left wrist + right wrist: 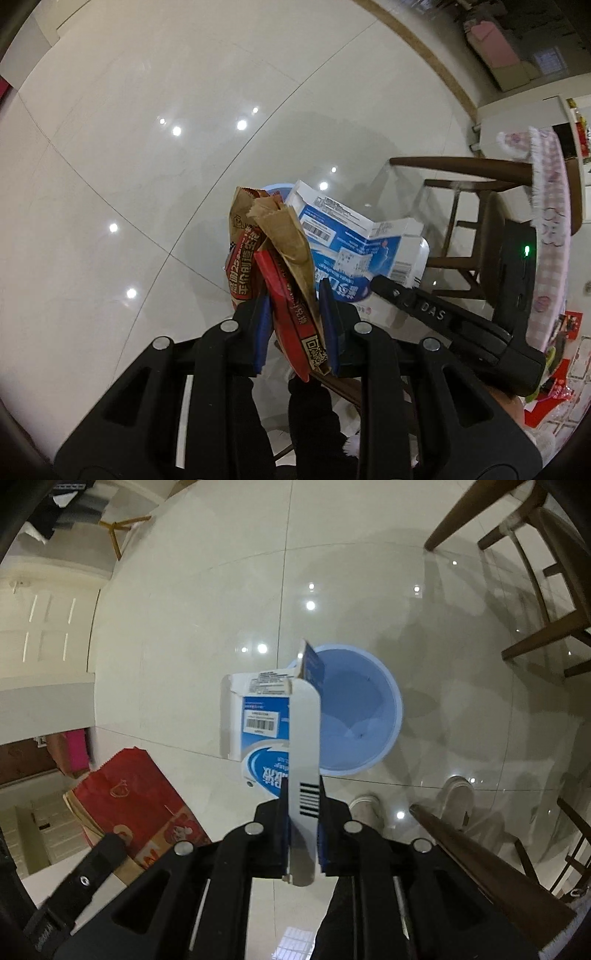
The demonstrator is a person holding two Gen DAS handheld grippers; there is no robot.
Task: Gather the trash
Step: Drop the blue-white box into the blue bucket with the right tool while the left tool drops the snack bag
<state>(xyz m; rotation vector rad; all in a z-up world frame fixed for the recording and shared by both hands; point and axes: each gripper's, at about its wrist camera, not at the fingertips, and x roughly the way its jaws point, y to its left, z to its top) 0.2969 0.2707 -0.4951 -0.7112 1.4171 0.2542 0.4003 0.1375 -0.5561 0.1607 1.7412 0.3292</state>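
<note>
both pieces lifted but not binned – i've got the left gripper clamped on the paper bag, the right gripper pinching the carton over the blue bin.

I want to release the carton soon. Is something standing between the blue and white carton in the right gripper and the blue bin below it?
Nothing visible does. The carton hangs in the right gripper over the near rim of the open blue bin, with only bare floor around.
</note>
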